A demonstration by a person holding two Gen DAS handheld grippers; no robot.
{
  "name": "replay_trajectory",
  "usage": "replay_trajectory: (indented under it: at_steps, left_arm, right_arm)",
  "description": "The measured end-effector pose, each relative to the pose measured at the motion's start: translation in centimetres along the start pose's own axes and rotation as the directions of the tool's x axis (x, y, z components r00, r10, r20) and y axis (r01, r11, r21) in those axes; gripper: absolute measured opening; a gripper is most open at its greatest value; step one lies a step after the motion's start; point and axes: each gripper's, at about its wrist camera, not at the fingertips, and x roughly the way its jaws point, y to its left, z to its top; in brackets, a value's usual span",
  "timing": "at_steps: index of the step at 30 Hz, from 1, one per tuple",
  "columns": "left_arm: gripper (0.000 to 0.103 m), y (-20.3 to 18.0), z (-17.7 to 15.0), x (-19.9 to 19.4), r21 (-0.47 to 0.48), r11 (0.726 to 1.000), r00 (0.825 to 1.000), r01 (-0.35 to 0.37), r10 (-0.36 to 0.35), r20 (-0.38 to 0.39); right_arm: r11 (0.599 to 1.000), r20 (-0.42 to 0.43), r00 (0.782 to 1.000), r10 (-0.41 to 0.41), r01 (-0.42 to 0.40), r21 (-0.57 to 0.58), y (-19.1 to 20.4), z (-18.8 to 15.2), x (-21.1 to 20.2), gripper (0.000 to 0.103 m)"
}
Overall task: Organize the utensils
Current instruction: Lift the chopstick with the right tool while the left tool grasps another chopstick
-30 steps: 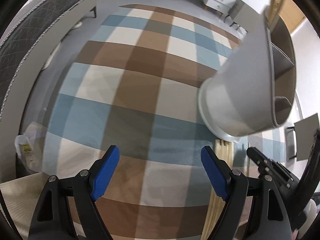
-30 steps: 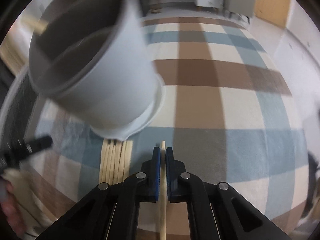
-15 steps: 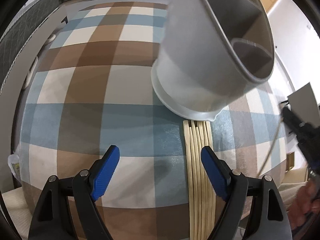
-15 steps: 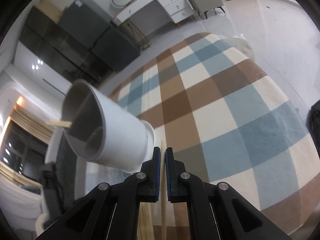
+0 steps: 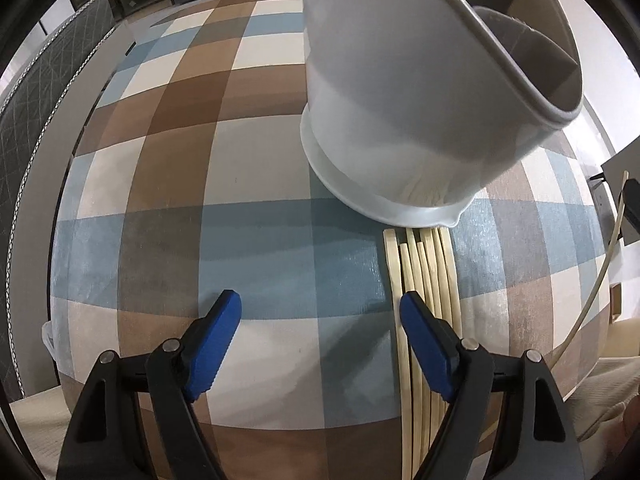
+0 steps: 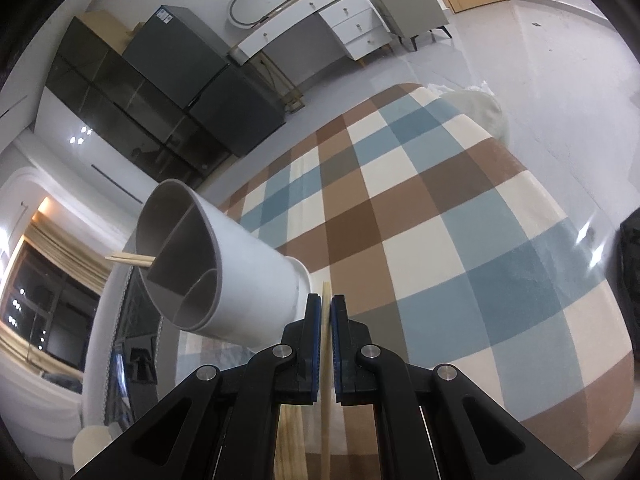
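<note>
A white utensil holder with a grey divided inside stands on the checked tablecloth. Several pale wooden chopsticks lie side by side in front of its base. My left gripper hovers over the cloth just left of them. Its jaws are closing with nothing between them, and its right finger is over the row's left edge. My right gripper is shut on one chopstick, held above the cloth just right of the holder. A chopstick pair pokes out of the holder's rim.
The checked cloth runs wide to the right of the holder. Beyond the table are dark cabinets, a white drawer unit and a grey floor. A grey padded edge lies along the left.
In the left view, the holder has shifted from the right edge to the upper middle and the chopstick row has come into sight. The right gripper has lifted and tilted up, still holding its chopstick.
</note>
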Motion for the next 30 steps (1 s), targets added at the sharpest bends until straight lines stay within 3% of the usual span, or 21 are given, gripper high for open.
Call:
replay_trajectory:
  at_steps: [5, 9, 13, 18, 22, 25, 29, 30]
  left_arm:
    - [0.068, -0.5, 0.7, -0.2, 0.016, 1.0, 1.0, 0.006, -0.006, 0.014]
    - [0.054, -1.2, 1.1, -0.4, 0.036, 0.999, 1.0, 0.012, -0.013, 0.026]
    - [0.04, -1.5, 1.2, -0.4, 0.059, 0.997, 0.999, -0.047, 0.045, 0.026]
    - [0.04, -0.3, 1.5, -1.4, -0.052, 0.99, 0.991, 0.132, -0.131, 0.023]
    - [0.04, -0.4, 1.8, -1.9, -0.045, 0.988, 0.988, 0.15, -0.148, 0.044]
    - [0.04, -0.7, 1.8, -0.7, -0.016, 0.994, 0.994, 0.109, -0.109, -0.005]
    - [0.044, -1.2, 1.0, -0.6, 0.017, 0.997, 0.997, 0.071, -0.071, 0.007]
    - [0.05, -1.5, 0.7, -0.6, 0.029, 0.998, 0.999, 0.047, -0.047, 0.008]
  right_arm:
    - [1.0, -0.003, 1.0, -0.008, 0.008, -0.012, 0.2, -0.1, 0.1, 0.004]
    - [0.999, -0.001, 1.0, -0.017, 0.017, -0.028, 0.4, -0.1, 0.3, 0.004]
    - [0.999, -0.006, 1.0, -0.021, 0.02, -0.024, 0.4, -0.1, 0.5, 0.004]
    - [0.999, -0.001, 1.0, -0.02, 0.02, -0.03, 0.6, -0.1, 0.4, 0.004]
    - [0.999, 0.001, 1.0, -0.019, 0.019, -0.027, 0.5, -0.1, 0.4, 0.004]
    - [1.0, 0.0, 1.0, -0.019, 0.019, -0.021, 0.4, 0.0, 0.3, 0.004]
    - [1.0, 0.003, 1.0, -0.017, 0.017, -0.025, 0.6, 0.0, 0.3, 0.004]
    - [1.0, 0.002, 1.0, -0.016, 0.016, -0.026, 0.6, 0.0, 0.3, 0.004]
